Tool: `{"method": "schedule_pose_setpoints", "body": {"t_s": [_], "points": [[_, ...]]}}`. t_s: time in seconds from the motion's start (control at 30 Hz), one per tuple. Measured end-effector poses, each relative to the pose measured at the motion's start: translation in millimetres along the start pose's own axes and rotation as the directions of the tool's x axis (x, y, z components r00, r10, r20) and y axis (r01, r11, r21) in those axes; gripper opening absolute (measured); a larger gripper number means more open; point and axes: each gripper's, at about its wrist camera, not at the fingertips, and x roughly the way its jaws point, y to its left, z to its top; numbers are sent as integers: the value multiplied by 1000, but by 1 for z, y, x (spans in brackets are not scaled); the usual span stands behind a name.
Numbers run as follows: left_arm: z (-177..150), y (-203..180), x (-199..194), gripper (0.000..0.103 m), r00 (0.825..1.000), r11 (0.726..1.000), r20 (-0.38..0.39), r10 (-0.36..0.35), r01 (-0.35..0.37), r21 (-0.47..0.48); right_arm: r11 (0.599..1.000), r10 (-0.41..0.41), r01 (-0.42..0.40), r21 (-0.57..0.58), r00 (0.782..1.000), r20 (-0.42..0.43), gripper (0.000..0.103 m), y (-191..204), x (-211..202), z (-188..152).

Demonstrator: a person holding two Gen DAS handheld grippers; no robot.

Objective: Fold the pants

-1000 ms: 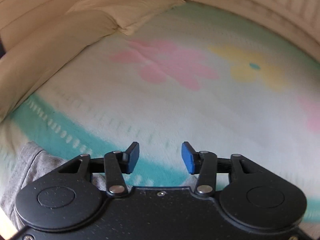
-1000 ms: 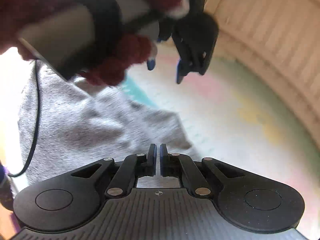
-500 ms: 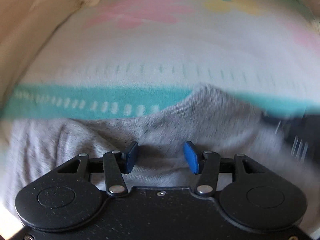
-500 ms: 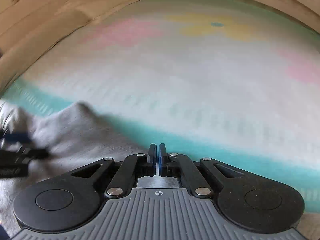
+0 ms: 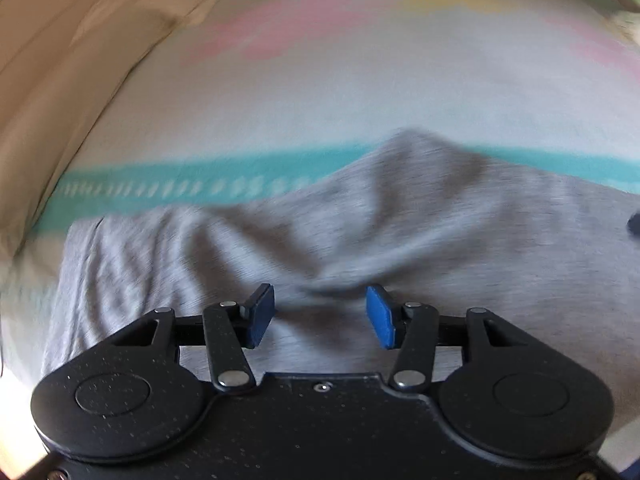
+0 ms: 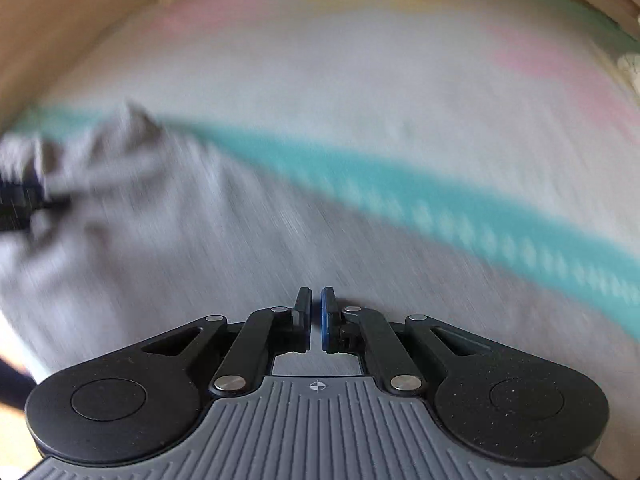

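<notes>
Early in the fold, by the look of it: grey knit pants [image 5: 360,220] lying rumpled and unfolded across the near part of a white bed cover with a teal band and pastel flowers [image 5: 320,80], one peak of cloth raised over the teal band, wrinkles running toward the left end. Left gripper, black with blue pads [image 5: 320,314], poised above the grey cloth with jaws standing apart and nothing pinched between them. Right gripper, black with a ribbed grey body [image 6: 316,318], drawn closed to a thin slit over flatter grey cloth, apparently empty, though blur hides whether a thread of fabric is caught. Likely step in hand: positioning over the garment to find a hem or waistband. Next move probably calls for spreading and flattening the cloth, which needs the right jaws parted first and each gripper brought to an outer edge. Edges: the far hem of the pants crossing the teal band; the left end of the garment visible in the left wrist view, close to a tan padded side panel [image 5: 60,80] that limits room on that side. Beyond the teal band, plenty of bare cover for laying the pants flat. Both views smeared by motion, so fine seams unreadable.
</notes>
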Motion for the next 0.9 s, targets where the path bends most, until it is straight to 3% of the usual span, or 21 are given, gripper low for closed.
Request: {"method": "schedule_pose_setpoints", "body": {"t_s": [0.07, 0.2, 0.3, 0.4, 0.47, 0.5, 0.53, 0.6, 0.63, 0.67, 0.7, 0.77, 0.9], "points": [[1, -21, -10, 57, 998, 998, 29, -49, 48, 49, 999, 16, -15, 37, 1000, -14, 5, -21, -12, -12], [3, -72, -23, 57, 990, 980, 68, -121, 109, 165, 982, -101, 107, 153, 994, -49, 5, -73, -34, -43], [7, -105, -26, 57, 979, 961, 71, -191, 171, 218, 918, -187, 196, 345, 981, -61, 5, -125, -53, -64], [4, -139, -31, 57, 971, 940, 65, -231, 205, 274, 818, -270, 254, 516, 962, -45, 6, -168, -75, -86], [-3, -160, -36, 57, 969, 925, 60, -240, 210, 316, 739, -294, 228, 634, 956, -1, 8, -195, -90, -101], [-4, -167, -35, 57, 967, 918, 52, -249, 219, 332, 690, -306, 205, 694, 952, 24, 15, -207, -97, -109], [-6, -171, -33, 58, 964, 911, 40, -261, 232, 342, 632, -319, 177, 754, 947, 46, 23, -220, -105, -119], [-5, -180, -30, 58, 961, 902, 2, -278, 260, 346, 509, -346, 124, 852, 935, 71, 27, -247, -119, -138], [-7, -183, -25, 58, 960, 899, -24, -279, 270, 346, 471, -360, 114, 875, 930, 72, 27, -254, -122, -146], [-8, -187, -21, 59, 960, 895, -64, -272, 277, 350, 460, -371, 114, 881, 926, 74, 27, -259, -125, -150], [-10, -190, -14, 60, 960, 893, -93, -264, 280, 353, 471, -383, 119, 874, 920, 81, 27, -260, -127, -150], [-9, -189, -13, 68, 964, 902, -76, -254, 265, 342, 530, -396, 122, 839, 911, 117, 27, -252, -125, -141], [-4, -184, -7, 69, 954, 910, -110, -280, 300, 287, 721, -282, 62, 691, 936, 210, 24, -230, -106, -101]]}}
